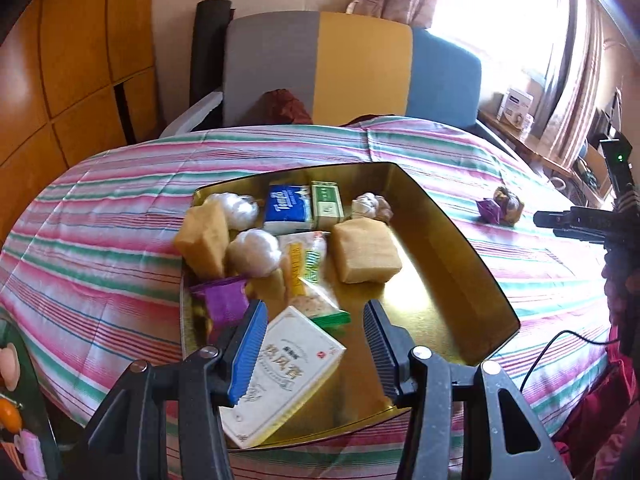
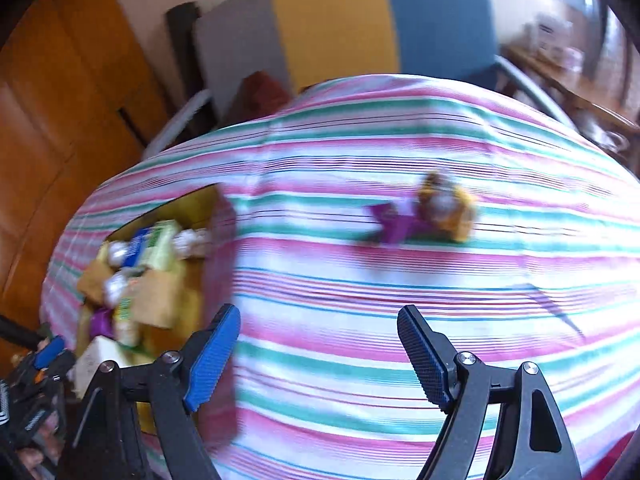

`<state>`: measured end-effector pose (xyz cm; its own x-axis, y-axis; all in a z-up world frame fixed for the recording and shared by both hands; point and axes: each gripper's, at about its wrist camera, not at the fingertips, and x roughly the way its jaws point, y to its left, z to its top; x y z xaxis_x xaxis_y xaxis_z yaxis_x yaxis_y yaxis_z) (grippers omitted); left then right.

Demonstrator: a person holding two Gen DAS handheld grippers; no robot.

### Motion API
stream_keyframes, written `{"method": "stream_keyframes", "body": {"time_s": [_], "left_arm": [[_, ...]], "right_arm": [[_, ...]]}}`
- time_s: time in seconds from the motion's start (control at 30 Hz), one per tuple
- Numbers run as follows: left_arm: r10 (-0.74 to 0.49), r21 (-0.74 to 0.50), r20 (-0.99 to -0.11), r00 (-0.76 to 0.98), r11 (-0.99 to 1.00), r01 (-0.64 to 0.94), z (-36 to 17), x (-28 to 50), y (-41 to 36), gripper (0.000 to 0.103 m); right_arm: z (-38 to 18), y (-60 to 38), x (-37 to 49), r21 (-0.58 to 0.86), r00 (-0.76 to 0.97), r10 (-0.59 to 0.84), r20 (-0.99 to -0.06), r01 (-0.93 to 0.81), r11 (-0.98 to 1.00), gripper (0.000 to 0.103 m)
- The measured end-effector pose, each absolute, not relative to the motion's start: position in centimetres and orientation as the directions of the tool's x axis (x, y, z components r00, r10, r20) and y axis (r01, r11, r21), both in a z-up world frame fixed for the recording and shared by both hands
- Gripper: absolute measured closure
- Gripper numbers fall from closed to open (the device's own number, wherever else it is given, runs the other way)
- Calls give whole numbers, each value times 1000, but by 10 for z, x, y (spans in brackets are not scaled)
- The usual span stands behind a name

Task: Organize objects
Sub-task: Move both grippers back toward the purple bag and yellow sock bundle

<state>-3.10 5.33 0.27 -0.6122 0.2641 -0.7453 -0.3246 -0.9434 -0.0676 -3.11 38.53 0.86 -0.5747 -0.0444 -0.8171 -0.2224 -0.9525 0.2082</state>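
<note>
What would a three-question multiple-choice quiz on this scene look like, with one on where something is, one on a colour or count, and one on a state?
1. Where do the purple packet and the brown-and-yellow wrapped item lie?
A. in the gold tray
B. on the striped cloth, outside the tray
C. on the chair

2. What colour are the gripper pads?
A. red
B. green
C. blue

3. How is the right gripper?
A. open, nothing between its fingers
B. shut on a box
C. shut on a packet

Answers: 1 B, both sit on the striped cloth to the right of the gold tray. 2 C, the ribbed pads are blue. 3 A, only cloth shows between the spread fingers.
</note>
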Motion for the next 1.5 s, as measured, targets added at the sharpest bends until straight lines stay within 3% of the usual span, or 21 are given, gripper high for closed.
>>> {"method": "stream_keyframes", "body": {"time_s": [0.33, 1.03, 1.37, 1.5], "left_arm": [[275, -10, -755, -595, -913, -409, 6, -29, 100, 52], [411, -38, -776, -479, -787, -616, 13, -47, 235, 52], [450, -148, -815, -366, -771, -619, 0, -95, 315, 55], [391, -63, -842, -371, -754, -654, -18, -116, 352, 56]], "right_arm": [[-30, 501, 2, 150, -542, 183, -820, -512, -845, 22], [-38, 542, 20, 277, -519, 140, -843, -642, -715, 21], [-35, 545, 23, 337, -555, 107, -825, -634, -696, 20], [-35, 546, 24, 366, -569, 79, -819, -623, -692, 19]]}}
